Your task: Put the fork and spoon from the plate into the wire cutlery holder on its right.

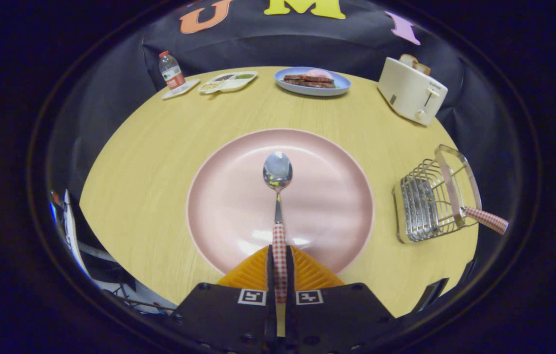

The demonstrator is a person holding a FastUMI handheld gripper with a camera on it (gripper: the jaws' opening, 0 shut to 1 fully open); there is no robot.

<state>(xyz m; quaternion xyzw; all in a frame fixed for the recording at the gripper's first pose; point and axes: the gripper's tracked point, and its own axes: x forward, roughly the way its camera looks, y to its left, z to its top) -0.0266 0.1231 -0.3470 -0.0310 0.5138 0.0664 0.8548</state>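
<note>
Spoon: shiny metal spoon with red-checked handle [278, 196], pointing to 12 o'clock over the round pink plate [229, 196].
Jaws: gripper [280, 265] clamped on the handle's end.
Holder: chrome wire cutlery holder [430, 201] at 3 o'clock, a checked handle [487, 220], likely the fork's, poking out.
Risk: end-grip could let the bowl swing and clip the wires.
</note>
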